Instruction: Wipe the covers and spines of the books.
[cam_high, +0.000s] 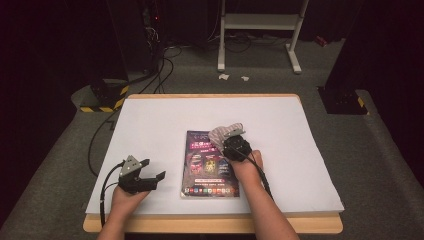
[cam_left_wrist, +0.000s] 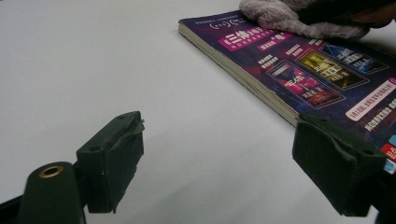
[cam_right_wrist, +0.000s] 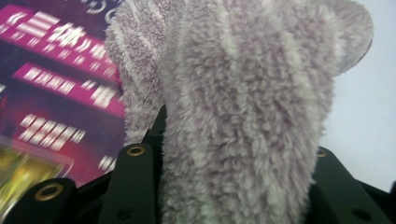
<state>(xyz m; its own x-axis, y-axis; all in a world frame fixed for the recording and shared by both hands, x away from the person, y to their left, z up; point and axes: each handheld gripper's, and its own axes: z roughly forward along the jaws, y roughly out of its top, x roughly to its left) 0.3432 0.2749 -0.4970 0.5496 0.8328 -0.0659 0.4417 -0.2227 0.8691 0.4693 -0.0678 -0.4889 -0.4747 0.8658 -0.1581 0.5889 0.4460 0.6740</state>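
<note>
A purple magazine (cam_high: 209, 164) lies flat in the middle of the white table sheet (cam_high: 150, 120). My right gripper (cam_high: 234, 145) is shut on a fluffy grey cloth (cam_high: 225, 133), which rests on the magazine's upper right corner. In the right gripper view the cloth (cam_right_wrist: 243, 107) bulges up between the jaws, with the magazine cover (cam_right_wrist: 51, 93) to its left. My left gripper (cam_high: 150, 178) is open and holds nothing, low on the sheet left of the magazine. In the left gripper view its fingers (cam_left_wrist: 112, 161) stand wide apart, with the magazine (cam_left_wrist: 299, 70) and cloth (cam_left_wrist: 289, 16) beyond.
The table's wooden edge (cam_high: 210, 224) runs along the front. Beyond the table are grey carpet, black cables (cam_high: 155, 75), a white stand's legs (cam_high: 257, 40) and yellow-black striped bases (cam_high: 102, 97). Bare sheet lies left and right of the magazine.
</note>
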